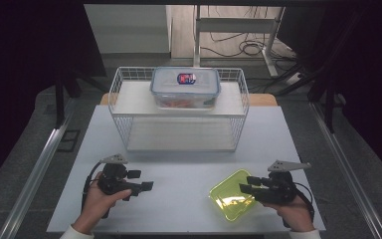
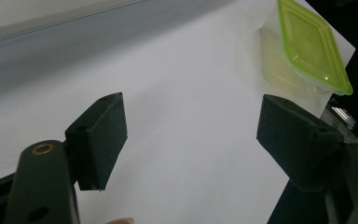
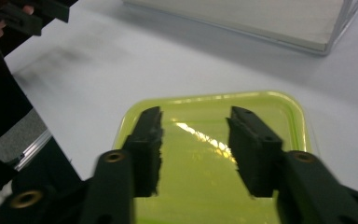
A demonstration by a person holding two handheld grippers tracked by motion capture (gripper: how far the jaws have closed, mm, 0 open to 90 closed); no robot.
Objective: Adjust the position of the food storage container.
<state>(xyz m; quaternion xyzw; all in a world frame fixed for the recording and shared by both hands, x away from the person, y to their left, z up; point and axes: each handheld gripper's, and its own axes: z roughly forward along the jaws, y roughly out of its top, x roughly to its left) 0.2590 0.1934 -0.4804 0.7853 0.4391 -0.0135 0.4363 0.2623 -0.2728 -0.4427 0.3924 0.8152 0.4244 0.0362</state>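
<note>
Work: green lid [image 1: 231, 200] lies flat at the table's [image 1: 179, 164] near right, clear container [image 1: 185, 87] waits on the wire rack [image 1: 179, 107], so the lid likely goes there | right gripper [image 1: 245, 184] hovers over the lid, jaws half open, nothing gripped | left gripper [image 1: 148, 185] idles near left, jaws wide, empty
</note>
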